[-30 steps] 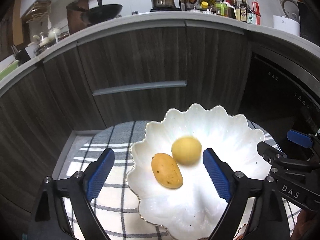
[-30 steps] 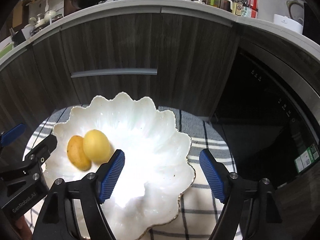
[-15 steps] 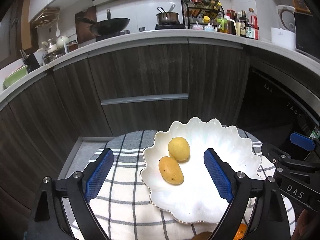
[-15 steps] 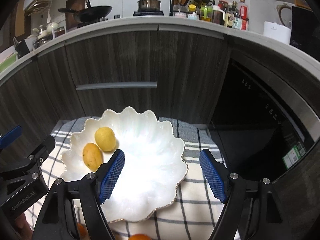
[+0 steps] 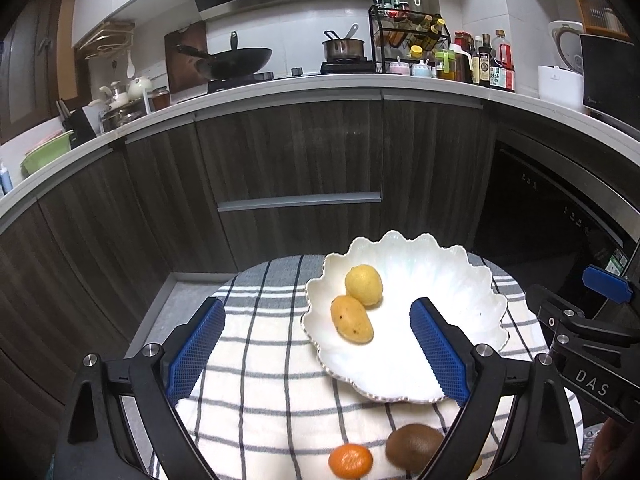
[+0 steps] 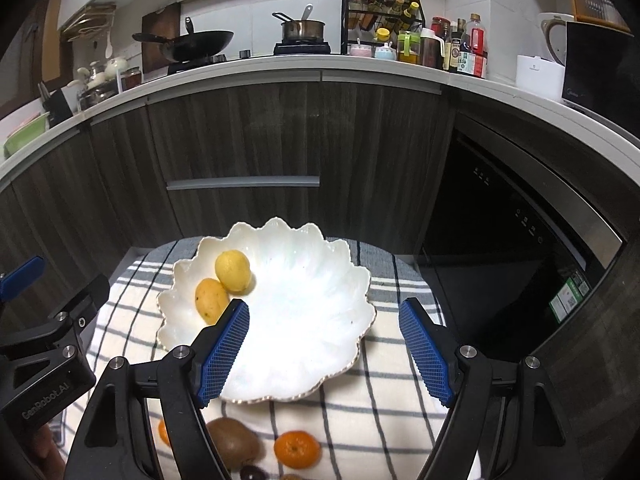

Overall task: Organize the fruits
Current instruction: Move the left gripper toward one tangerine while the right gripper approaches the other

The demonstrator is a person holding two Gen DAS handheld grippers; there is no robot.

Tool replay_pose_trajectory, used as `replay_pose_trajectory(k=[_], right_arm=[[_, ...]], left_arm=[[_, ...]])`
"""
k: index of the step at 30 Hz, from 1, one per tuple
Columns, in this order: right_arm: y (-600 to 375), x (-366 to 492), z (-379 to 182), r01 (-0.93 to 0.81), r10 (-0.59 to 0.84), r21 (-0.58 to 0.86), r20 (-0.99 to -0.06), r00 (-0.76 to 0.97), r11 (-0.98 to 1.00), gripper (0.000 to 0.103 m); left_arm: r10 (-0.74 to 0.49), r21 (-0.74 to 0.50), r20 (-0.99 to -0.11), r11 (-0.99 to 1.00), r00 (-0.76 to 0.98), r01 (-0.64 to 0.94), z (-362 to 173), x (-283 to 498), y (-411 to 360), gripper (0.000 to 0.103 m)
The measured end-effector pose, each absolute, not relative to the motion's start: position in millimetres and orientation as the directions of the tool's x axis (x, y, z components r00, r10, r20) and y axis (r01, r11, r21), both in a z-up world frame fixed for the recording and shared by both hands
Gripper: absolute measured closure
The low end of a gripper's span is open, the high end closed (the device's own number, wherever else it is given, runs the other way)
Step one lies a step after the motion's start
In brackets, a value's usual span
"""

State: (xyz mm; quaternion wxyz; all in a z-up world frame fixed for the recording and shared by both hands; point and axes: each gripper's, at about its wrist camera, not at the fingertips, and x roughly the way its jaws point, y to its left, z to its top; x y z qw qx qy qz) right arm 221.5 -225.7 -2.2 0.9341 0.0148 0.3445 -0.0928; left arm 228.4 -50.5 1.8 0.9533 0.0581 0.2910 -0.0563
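- The scalloped white plate [image 5: 460, 312] sits on the far half of the round table, which is covered by a checked cloth [image 5: 260, 368]. A lemon [image 5: 363, 284] and a small mango [image 5: 351, 319] lie touching each other on the plate's left part.
- The fruit not yet sorted lies on the cloth on the near side of the plate, below and behind both sets of fingertips: a kiwi [image 6: 234, 442], a mandarin [image 6: 297, 452], part of another orange fruit [image 6: 163, 432] behind the left finger, and a small dark fruit [image 6: 251, 472] at the bottom edge.
- The right gripper [image 6: 324, 350] has its jaws spread with nothing between them; it looks over the plate.
- The left gripper [image 5: 316, 350] also has its jaws spread and empty, with the mango and lemon in the gap far ahead of them.
- My judgement: the next pick lies toward the person, not ahead, so either gripper must draw back and tip down before closing.
- The kiwi's long axis runs roughly across the view, so jaws that close sideways would meet its ends; a roll of the wrist would take it across its short side.
- In the right view the mandarin sits between the fingers, which suggests the right hand is the better placed.
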Motion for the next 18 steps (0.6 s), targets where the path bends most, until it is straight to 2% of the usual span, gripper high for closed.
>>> replay_pose_trajectory(k=[18], right_arm=[[-213.6,191.4,-36.8,0.176,-0.178,-0.074,-0.69,0.702,0.982,0.025]], left_arm=[[-0.046,0.089,-0.605,0.988,0.795,0.124,-38.1,201.0,-37.8,0.008]])
